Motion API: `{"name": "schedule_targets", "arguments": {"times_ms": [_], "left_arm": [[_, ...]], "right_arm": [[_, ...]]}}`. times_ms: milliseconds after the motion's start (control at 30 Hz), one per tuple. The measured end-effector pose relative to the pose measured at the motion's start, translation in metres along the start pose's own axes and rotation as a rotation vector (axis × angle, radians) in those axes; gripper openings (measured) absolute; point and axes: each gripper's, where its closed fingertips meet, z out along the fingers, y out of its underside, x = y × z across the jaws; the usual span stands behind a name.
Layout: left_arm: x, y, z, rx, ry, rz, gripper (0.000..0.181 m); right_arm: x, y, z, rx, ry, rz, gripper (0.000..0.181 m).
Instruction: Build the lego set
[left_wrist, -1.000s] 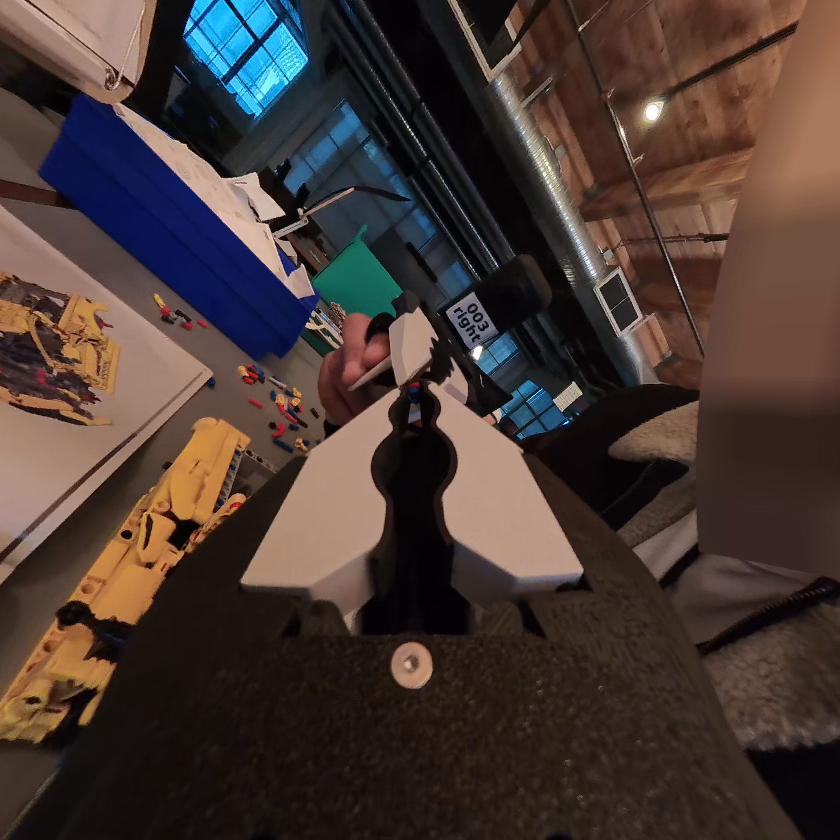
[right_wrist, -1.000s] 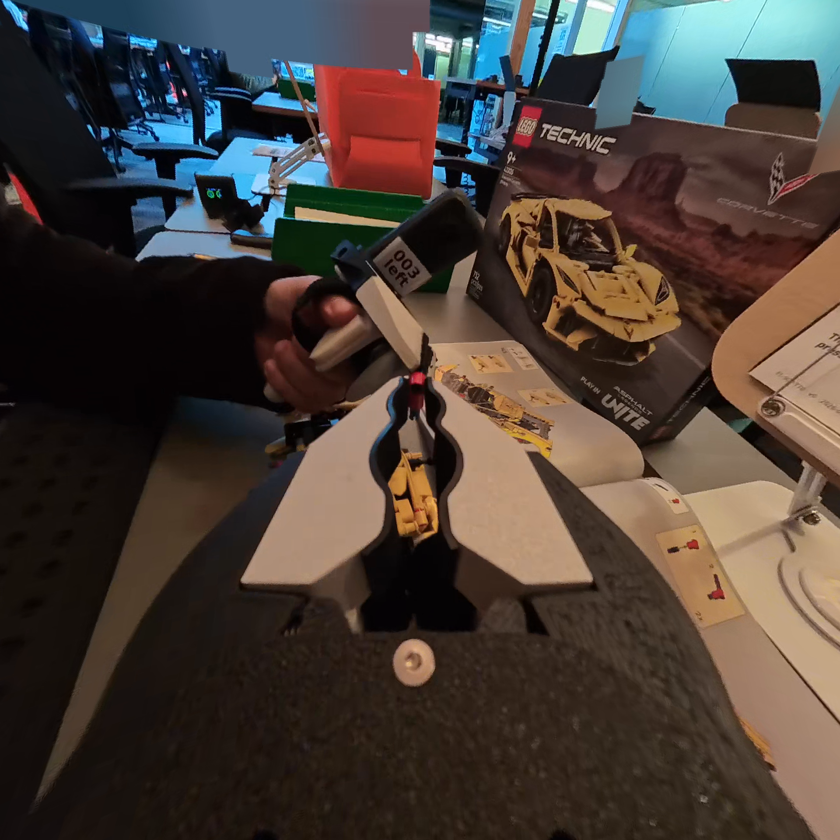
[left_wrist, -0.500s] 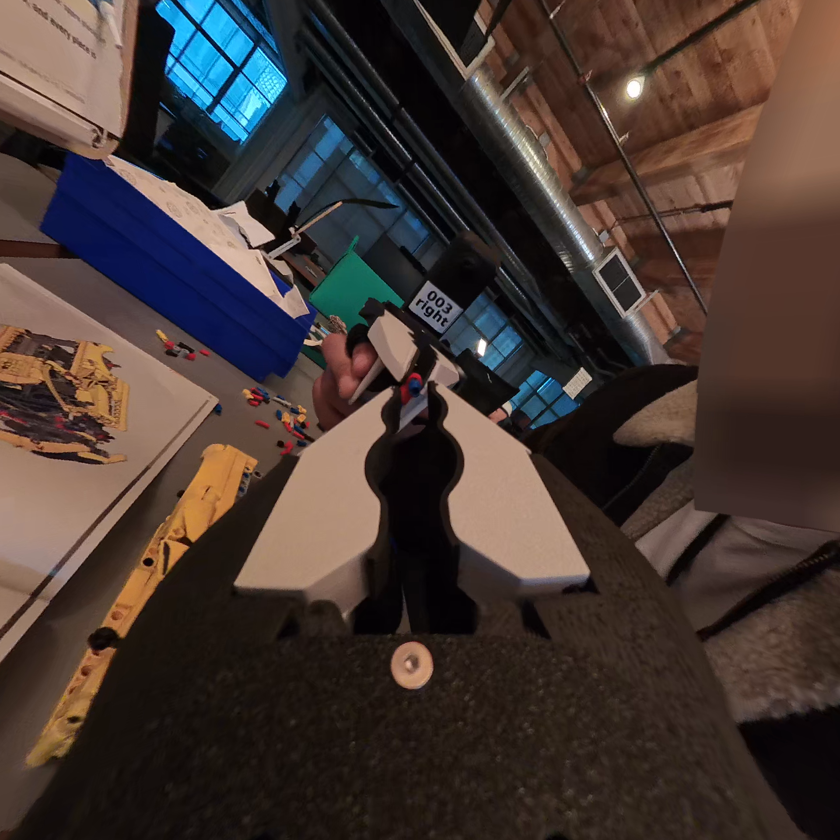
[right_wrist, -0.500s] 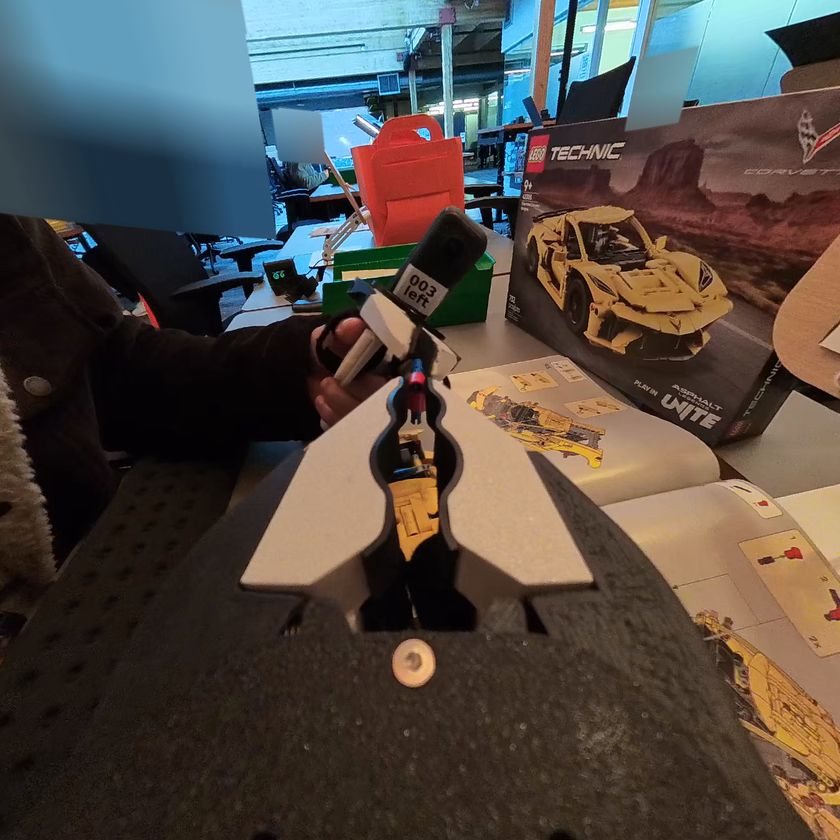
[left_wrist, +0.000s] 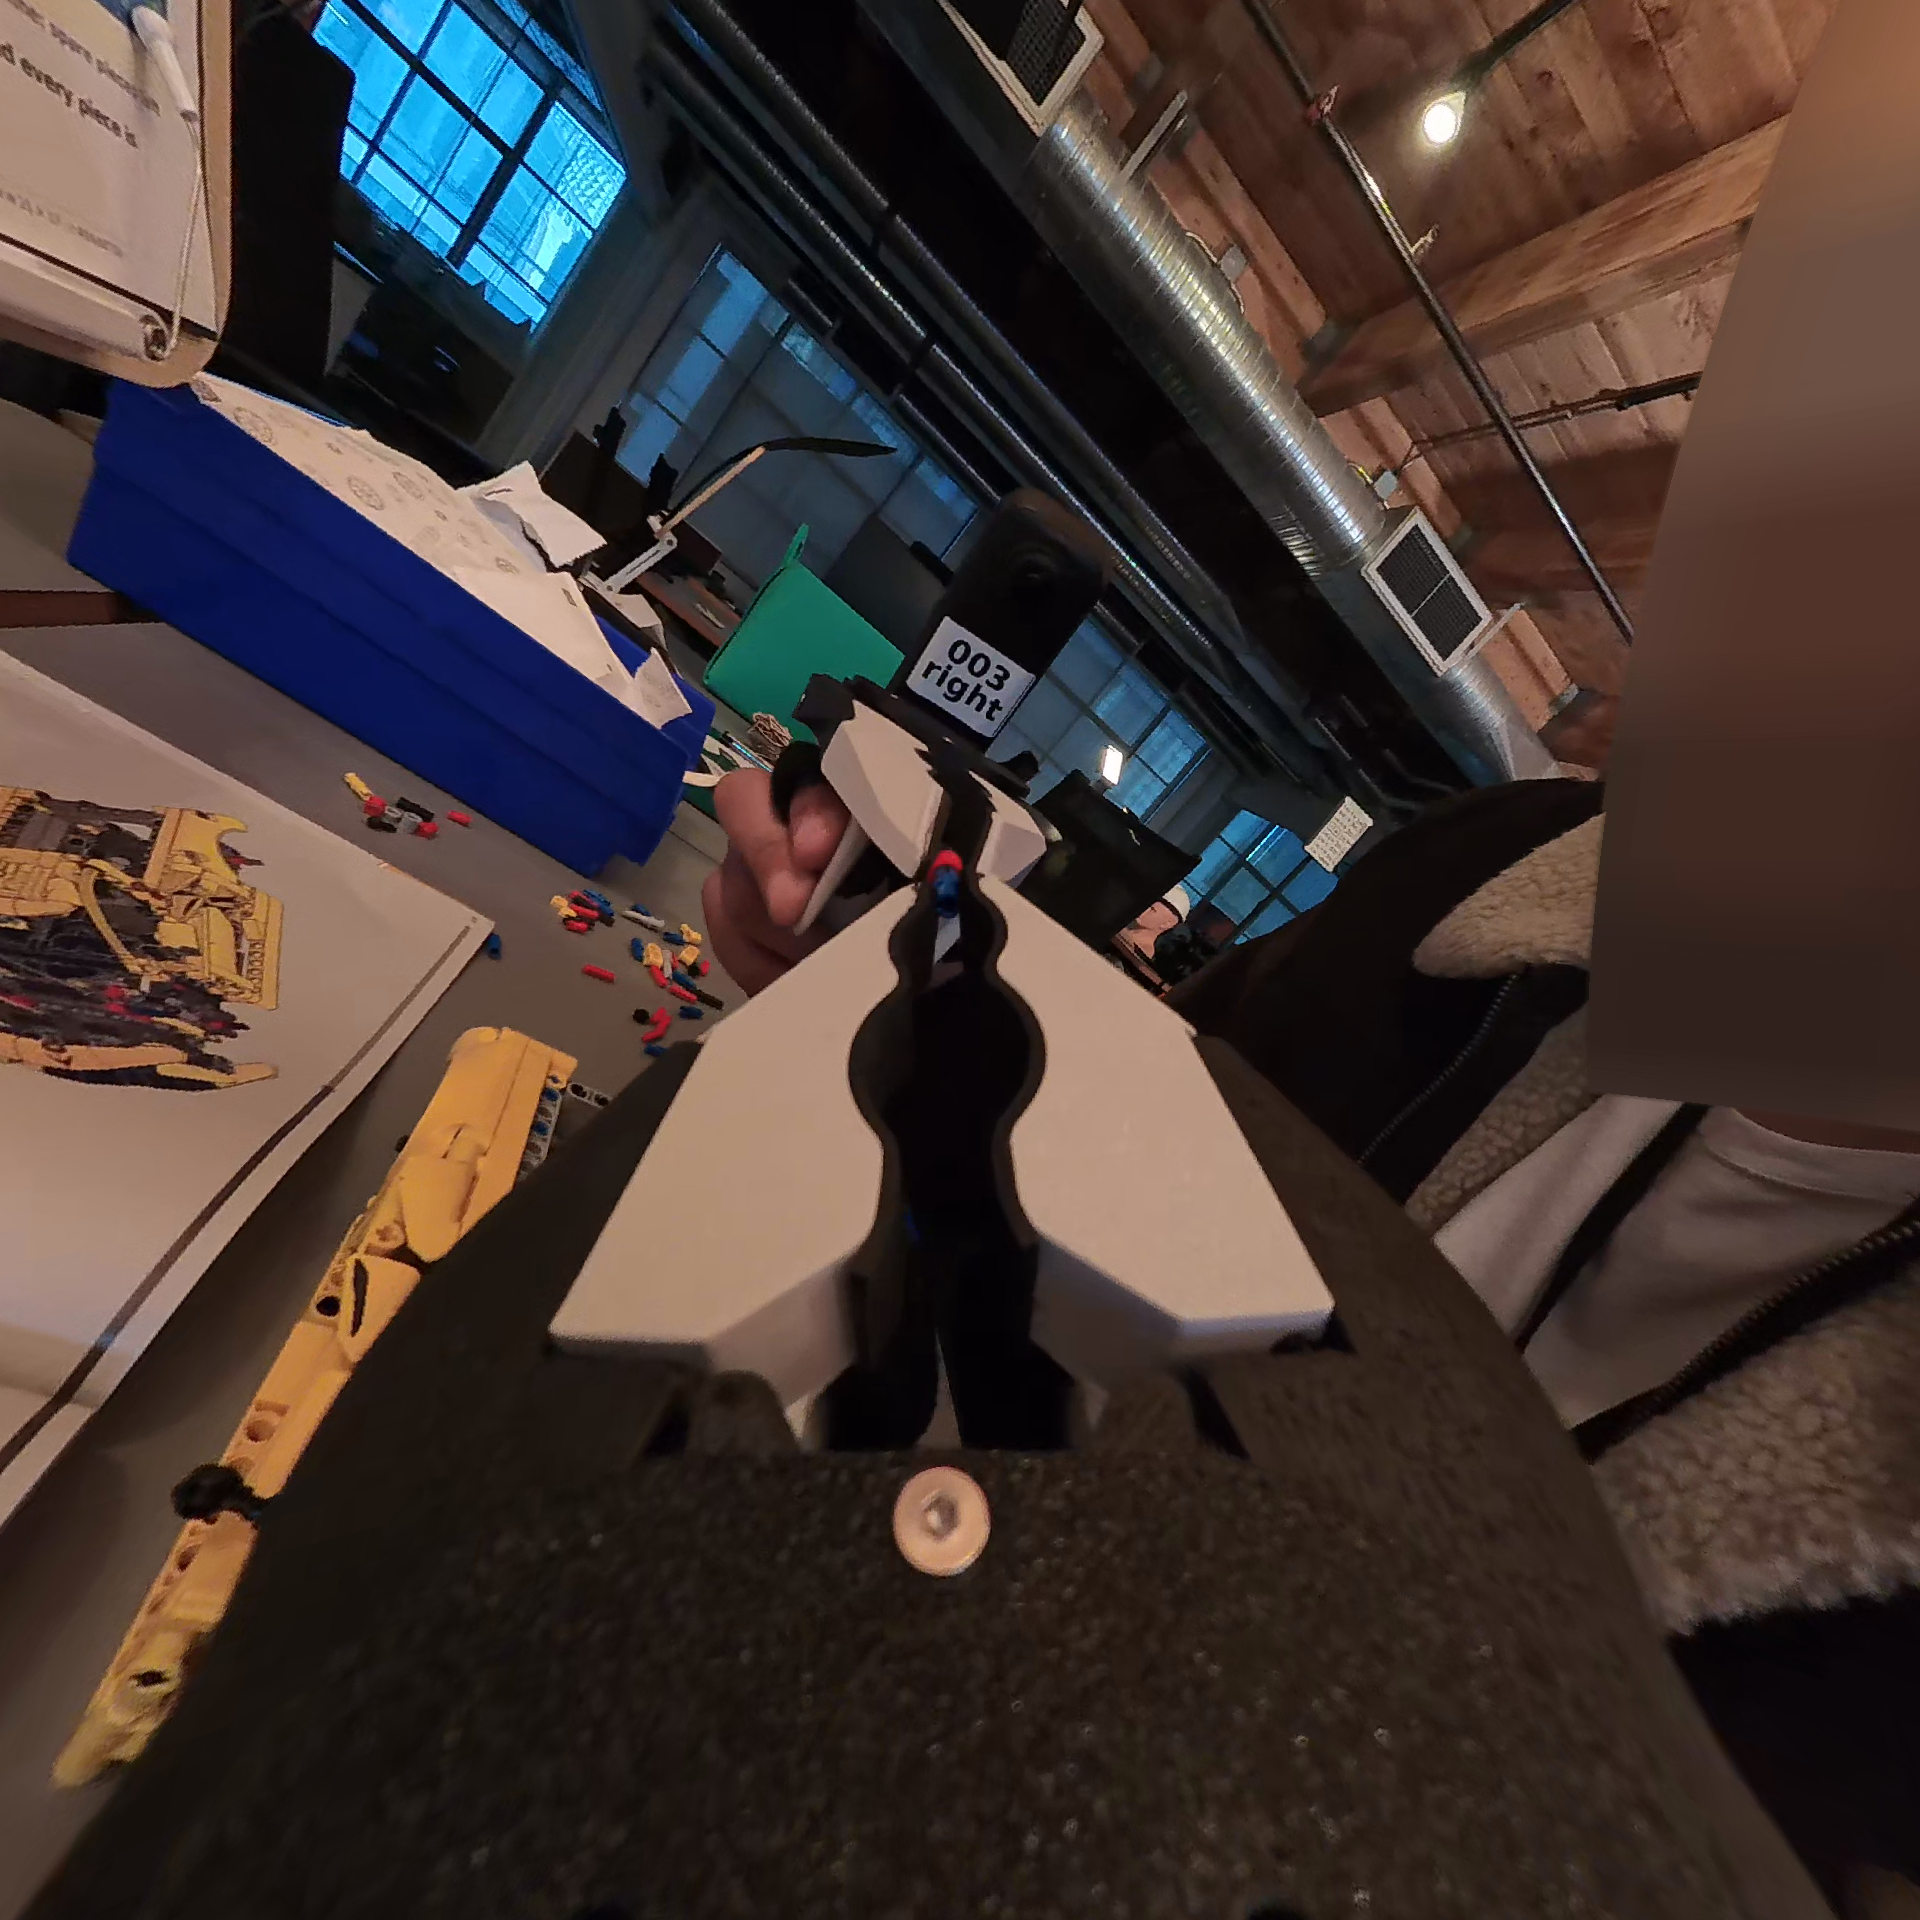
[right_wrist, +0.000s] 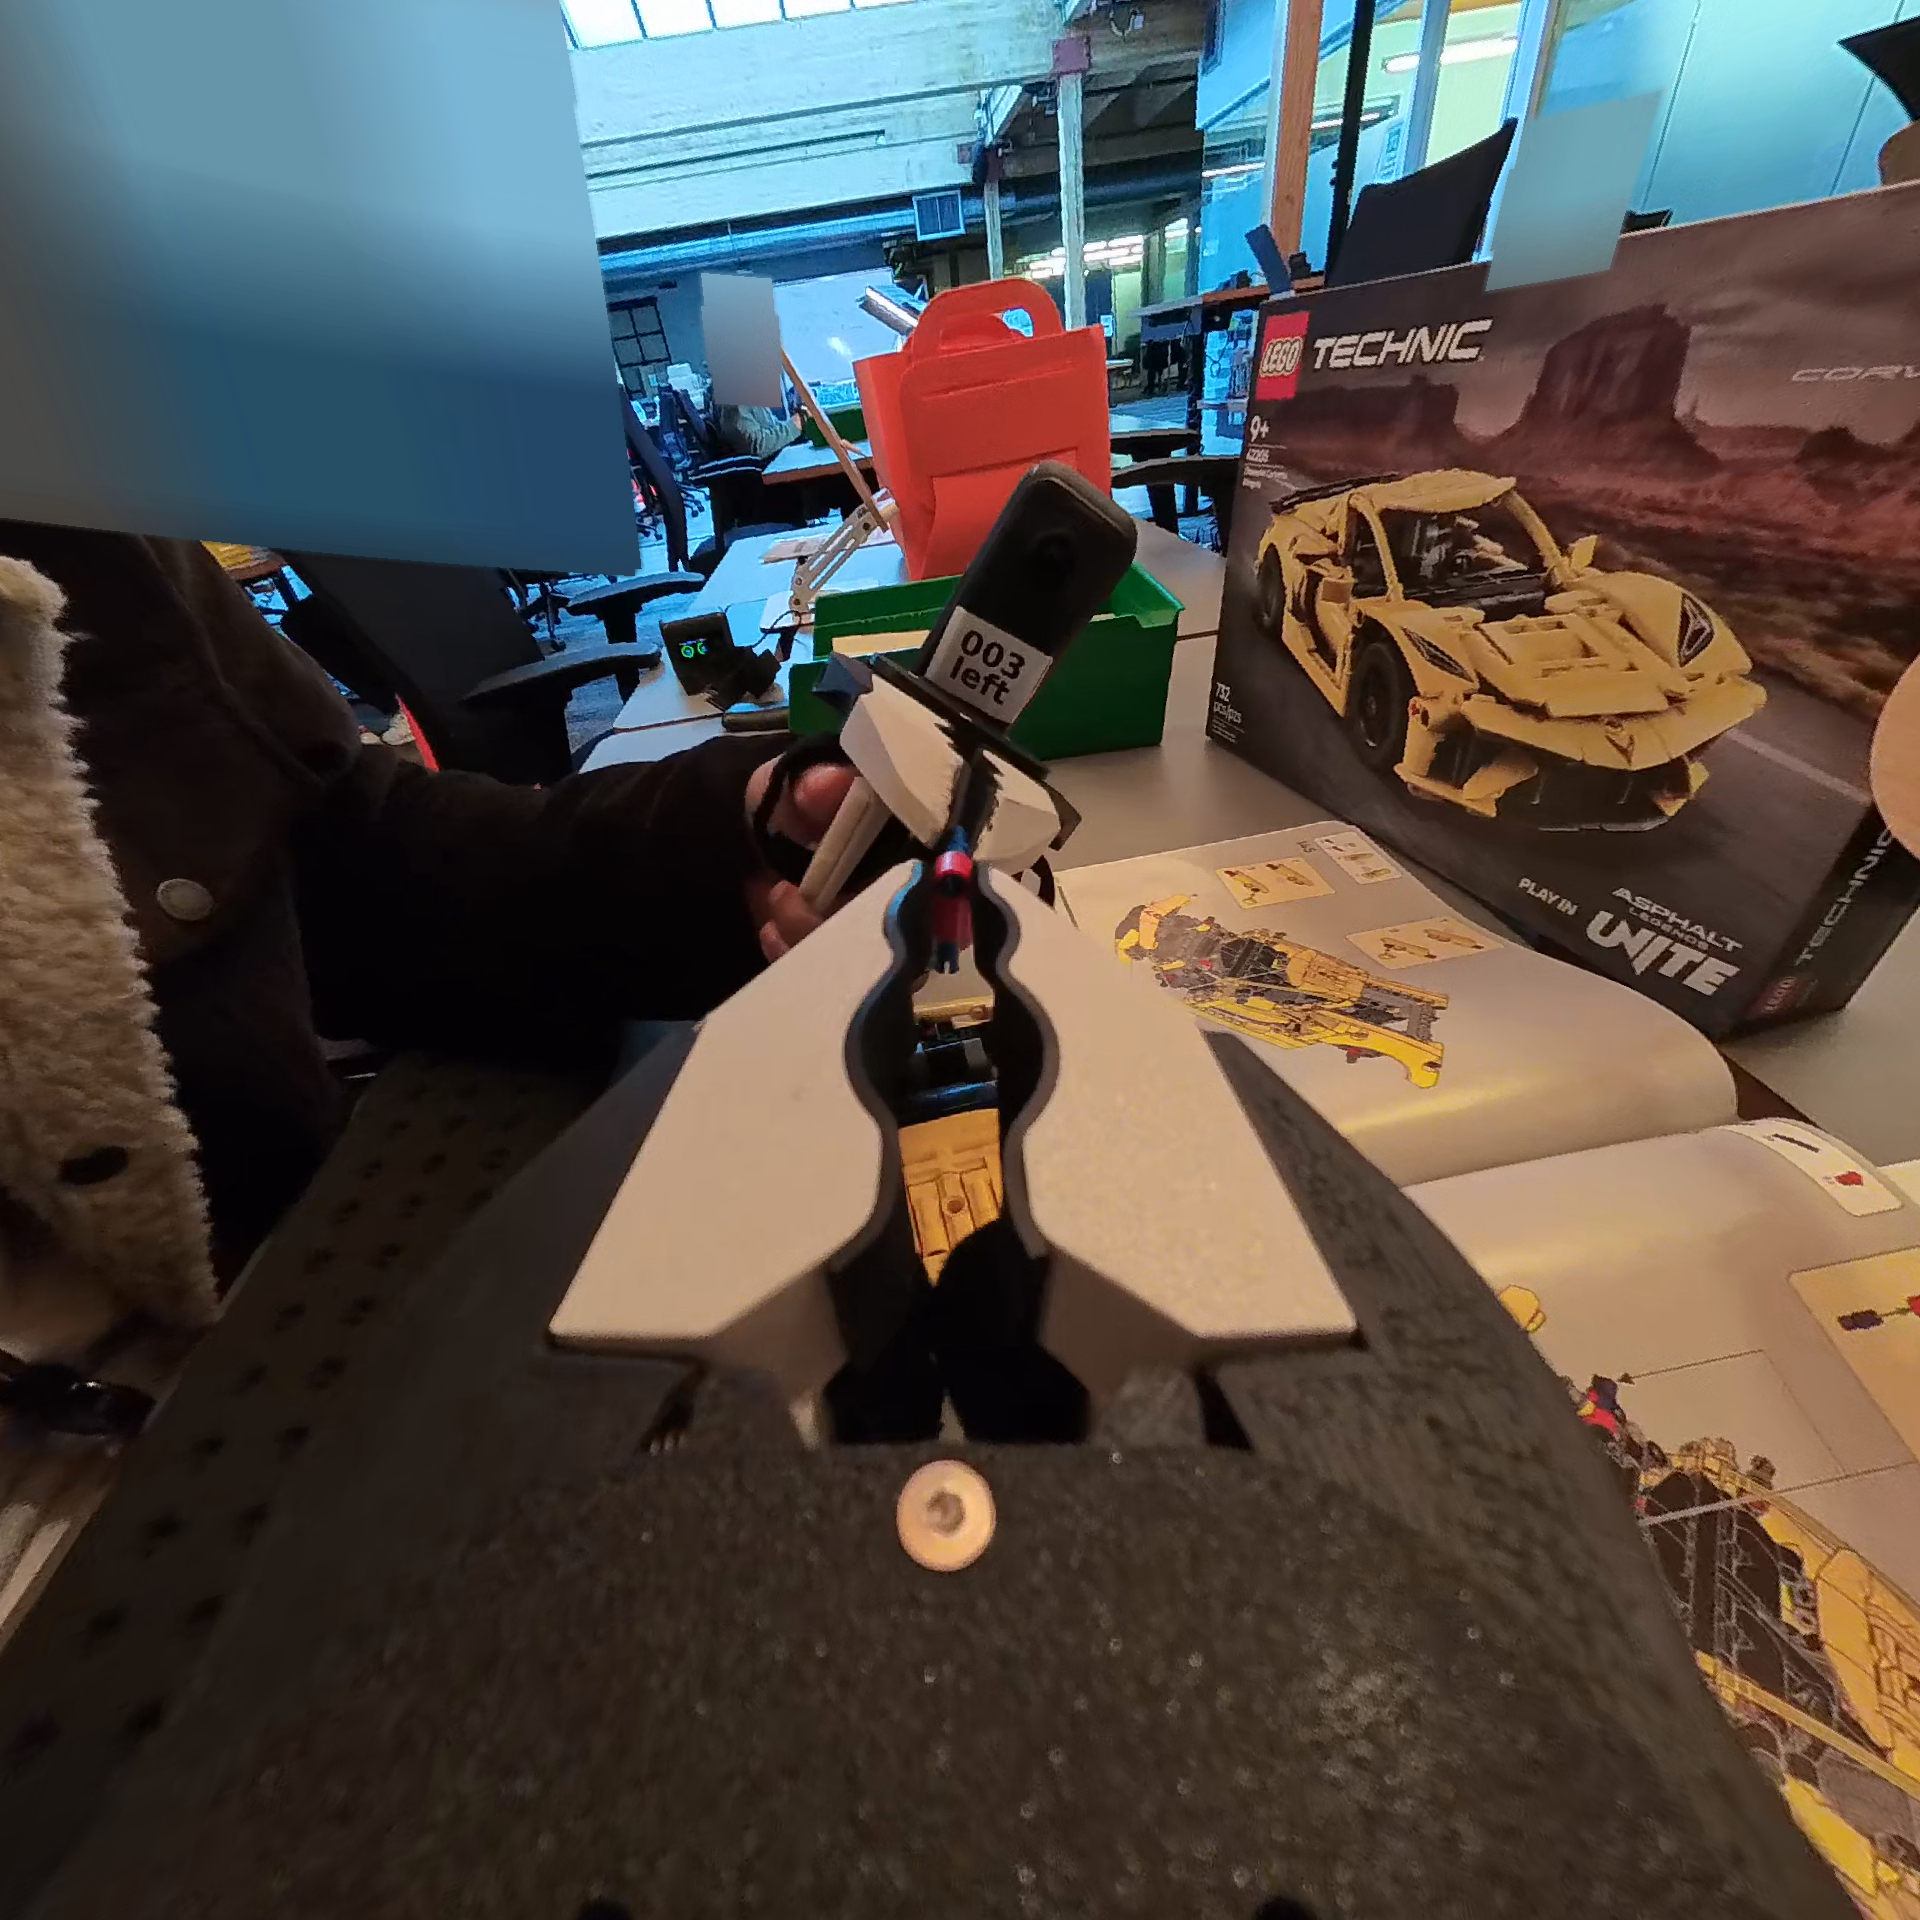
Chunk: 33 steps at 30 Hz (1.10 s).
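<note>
On a grey worktop (right_wrist: 1164, 800) stands the boxed car kit (right_wrist: 1579, 613), with an open instruction booklet (right_wrist: 1382, 1018) before it, a part-built yellow chassis (left_wrist: 416, 1216) lying beside the pages, and loose small pieces (left_wrist: 644, 945) scattered near a blue bin (left_wrist: 364, 634). Held tip to tip above them, the right gripper (right_wrist: 948, 883) is clamped on a small red-and-blue pin (right_wrist: 950, 902), while the left gripper (left_wrist: 943, 902) is closed together on the same pin's other end.
</note>
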Motion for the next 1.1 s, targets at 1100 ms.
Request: {"name": "schedule_targets", "arguments": {"times_ms": [1100], "left_arm": [[0.0029, 0.0087, 0.0047, -0.079, -0.032, 0.108, 0.003]], "right_arm": [[-0.0056, 0.0048, 0.0, -0.044, -0.042, -0.004, 0.005]]}}
